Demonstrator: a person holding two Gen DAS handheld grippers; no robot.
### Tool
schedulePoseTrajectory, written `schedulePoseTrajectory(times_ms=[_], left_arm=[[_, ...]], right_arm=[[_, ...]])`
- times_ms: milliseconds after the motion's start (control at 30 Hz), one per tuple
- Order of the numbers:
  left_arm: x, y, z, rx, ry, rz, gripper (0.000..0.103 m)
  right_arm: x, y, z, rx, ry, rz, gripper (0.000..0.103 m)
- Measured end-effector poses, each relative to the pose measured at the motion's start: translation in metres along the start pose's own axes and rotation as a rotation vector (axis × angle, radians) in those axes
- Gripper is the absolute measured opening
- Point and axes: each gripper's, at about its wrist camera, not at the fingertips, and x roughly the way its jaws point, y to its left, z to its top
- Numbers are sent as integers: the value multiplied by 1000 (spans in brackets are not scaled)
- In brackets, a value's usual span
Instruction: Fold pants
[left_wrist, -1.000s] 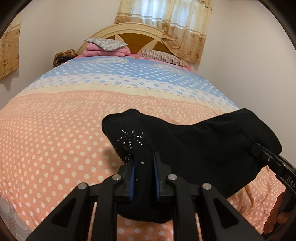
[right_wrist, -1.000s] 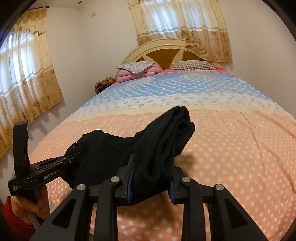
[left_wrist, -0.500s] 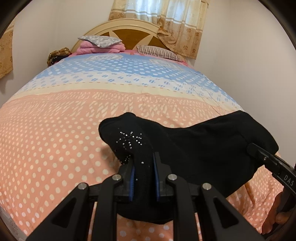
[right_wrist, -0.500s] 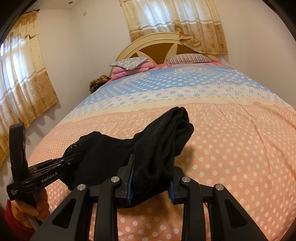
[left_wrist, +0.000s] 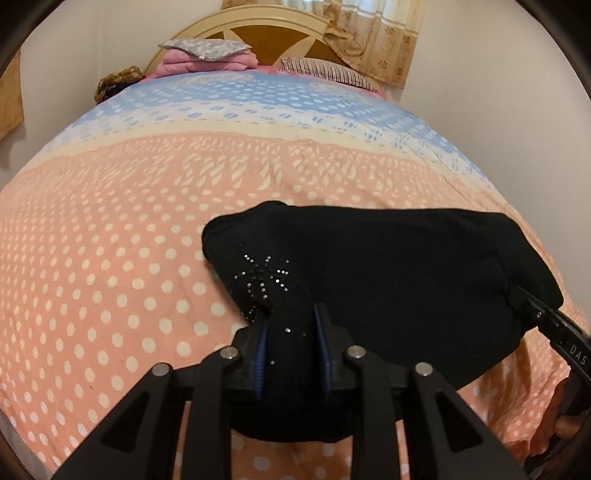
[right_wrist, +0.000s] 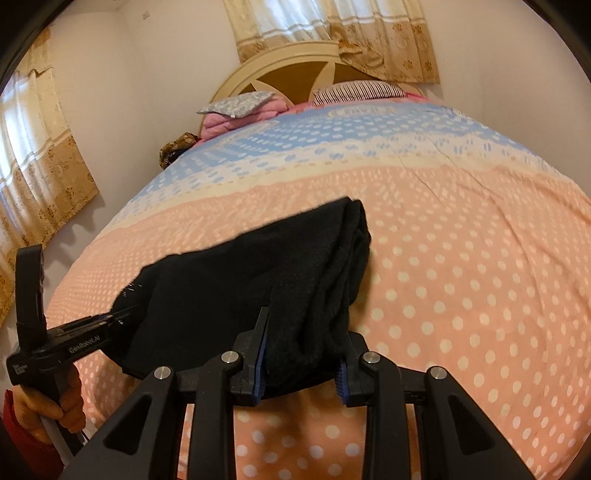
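Note:
The black pants (left_wrist: 388, 266), folded into a thick band, hang low over the peach dotted bedspread (left_wrist: 110, 258), stretched between both grippers. A rhinestone star marks the end at my left gripper (left_wrist: 290, 317). Its jaws are opening, and the cloth still fills the gap and touches both blue pads. In the right wrist view, my right gripper (right_wrist: 306, 332) is shut on the other, bunched end of the pants (right_wrist: 221, 288). Each gripper also shows in the other's view: the right gripper (left_wrist: 532, 306) at the right edge and the left gripper (right_wrist: 125, 314) at the lower left, held by a hand (right_wrist: 55, 402).
The bed runs away from me to a cream and brown headboard (left_wrist: 258, 33). Pink folded bedding with a grey pillow (left_wrist: 207, 55) and a striped pillow (left_wrist: 325, 70) lie there. White walls flank the bed, and curtains (right_wrist: 33, 155) hang on the left.
Both grippers have sunk toward the bedspread with the pants and tipped further down. The left jaws stand a little wider apart than before.

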Motion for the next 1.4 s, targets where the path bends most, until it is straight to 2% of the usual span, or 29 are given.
schedulePoseTrajectory(times_ms=[33, 133, 167, 333, 467, 533, 567, 600, 667, 733, 767, 800, 833, 867, 900, 933, 967, 1067, 1200, 1300, 1400], left_arm=[[0, -2, -1, 12, 1, 8, 32], [1, -1, 0, 16, -5, 61, 56], [0, 2, 0, 11, -7, 61, 59], [-14, 36, 7, -87, -12, -24, 68], [-9, 45, 19, -124, -22, -38, 70], [1, 39, 23, -113, -4, -42, 70], [5, 37, 23, -115, 11, -44, 70], [10, 34, 22, -121, 29, -57, 70], [20, 29, 17, -135, 74, -107, 70], [28, 25, 10, -147, 105, -113, 70], [28, 24, 8, -142, 93, -107, 70], [27, 23, 7, -137, 85, -107, 70], [27, 24, 7, -145, 84, -117, 65], [26, 25, 7, -158, 83, -141, 46], [26, 26, 6, -179, 91, -182, 36], [26, 26, 5, -189, 95, -199, 29], [24, 26, 5, -193, 84, -201, 26], [15, 26, 5, -190, 45, -203, 24], [-4, 26, 15, -164, -18, -185, 24], [-16, 24, 24, -103, -67, -92, 23], [-20, 34, 29, -98, -94, -47, 23]], right_arm=[[2, -2, -3, 0, 7, -3, 30], [6, -7, -10, 5, 25, -14, 32], [8, -8, -11, 10, 29, -10, 33], [5, -22, -12, 71, 42, 65, 42], [-1, -44, -11, 191, 0, 148, 47], [-3, -53, -8, 239, -46, 145, 55], [-2, -56, -7, 253, -58, 136, 64], [2, -58, -6, 264, -49, 135, 65], [12, -57, -6, 276, -7, 188, 65], [23, -51, -10, 256, 38, 208, 65], [24, -44, -13, 218, 28, 185, 65], [24, -36, -15, 178, 22, 157, 65], [24, -32, -14, 147, 24, 137, 65], [25, -25, -14, 114, 31, 117, 62], [27, -20, -13, 90, 42, 106, 47], [30, -16, -13, 78, 63, 114, 40], [31, -17, -13, 82, 73, 120, 38], [29, -12, -9, 70, 73, 98, 34], [12, 8, 6, -11, 28, 86, 33], [2, 29, 22, -68, -9, 112, 33], [3, 48, 31, -126, -32, 123, 33]])
